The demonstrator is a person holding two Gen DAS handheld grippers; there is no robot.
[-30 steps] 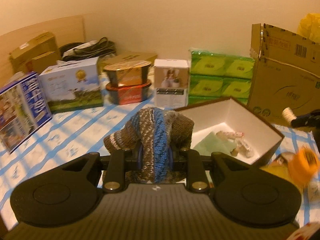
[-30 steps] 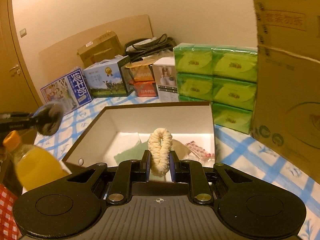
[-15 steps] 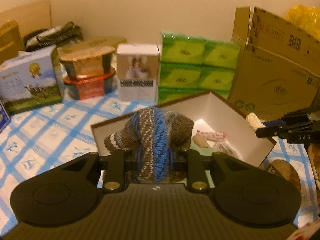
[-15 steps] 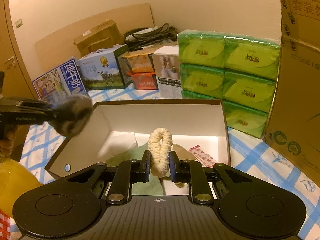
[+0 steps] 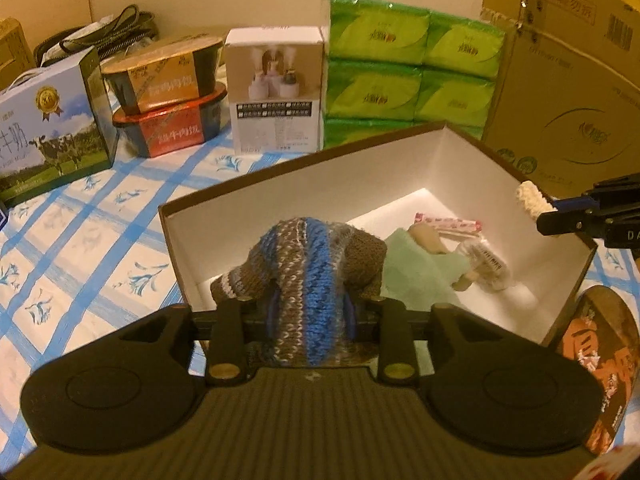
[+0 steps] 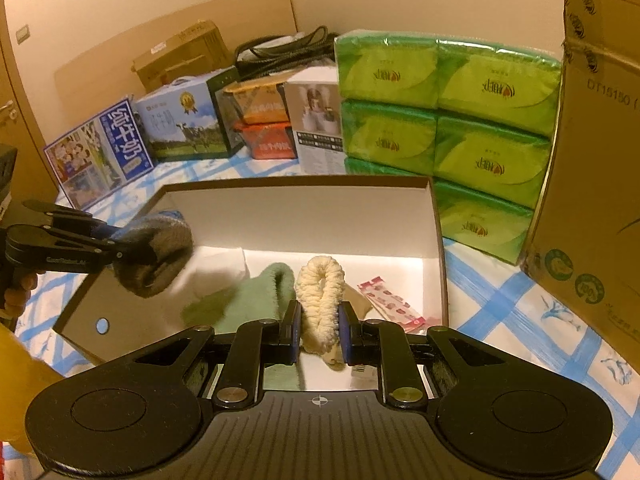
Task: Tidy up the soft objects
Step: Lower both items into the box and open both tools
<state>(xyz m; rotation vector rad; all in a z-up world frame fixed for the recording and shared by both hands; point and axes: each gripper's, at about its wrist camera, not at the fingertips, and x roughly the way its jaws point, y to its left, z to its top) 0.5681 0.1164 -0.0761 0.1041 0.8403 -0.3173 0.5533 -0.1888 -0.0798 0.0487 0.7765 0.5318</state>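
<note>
Nearest in the left wrist view, the left gripper (image 5: 310, 312) is clamped on a knitted brown-and-blue sock (image 5: 308, 276), which bulges up between its 2 fingers with its striped length running forward, away from the camera; the sock hangs over the near-left corner of the open box (image 5: 280, 188), so the box floor lies straight ahead and below it. In the right wrist view, the right gripper (image 6: 319, 334) is likewise closed on its load, a cream scrunchie (image 6: 322, 300) pinched so that its loop stands upright between the pads, long axis vertical, and it sits above the near middle of the same box. Just past both loads, on the white floor, lie a pale green sock (image 6: 248, 300), a pink-and-white wrapped packet (image 6: 390, 304) and, seen from the left side, a small clear bottle (image 5: 486, 264). My judgement is that each gripper is already over the opening, so the coming move is a short drop and release, not a reach; the left one is closer to the box's left wall, the right one nearer its centre, and they face each other across it, so releasing 1 at a time would avoid a clash. Farther back stand the green tissue packs (image 6: 444, 120) and a large cardboard carton (image 5: 568, 92) on the blue-checked tablecloth (image 5: 80, 240).
</note>
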